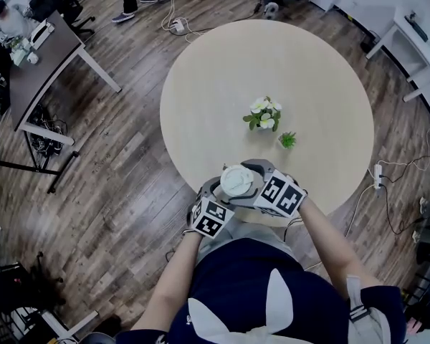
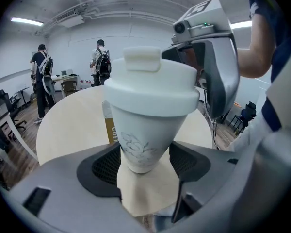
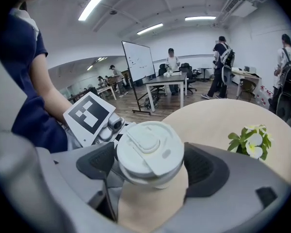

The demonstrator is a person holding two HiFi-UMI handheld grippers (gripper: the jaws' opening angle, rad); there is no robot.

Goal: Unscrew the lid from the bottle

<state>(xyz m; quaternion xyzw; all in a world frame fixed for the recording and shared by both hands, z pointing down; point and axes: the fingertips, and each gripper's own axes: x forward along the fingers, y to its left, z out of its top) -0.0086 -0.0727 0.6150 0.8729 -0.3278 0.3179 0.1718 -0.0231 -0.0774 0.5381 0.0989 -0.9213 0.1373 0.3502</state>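
A white cup-shaped bottle (image 2: 144, 140) with a wide white flip-top lid (image 2: 150, 84) hangs above the near edge of the round table. My left gripper (image 2: 144, 155) is shut on the bottle's narrow lower body, both dark pads against its sides. From the other side my right gripper (image 3: 150, 166) reaches around the lid (image 3: 149, 152). Its jaws stand wide, with a thin gap at each pad. In the head view the lid (image 1: 236, 180) shows from above between the left gripper (image 1: 218, 190) and the right gripper (image 1: 249, 170).
The round beige table (image 1: 272, 63) carries a small pot of white flowers (image 1: 264, 113) and a tiny green plant (image 1: 287, 140). A dark desk (image 1: 36, 70) stands at the far left. Cables and a power strip (image 1: 378, 174) lie on the wooden floor. People stand further back.
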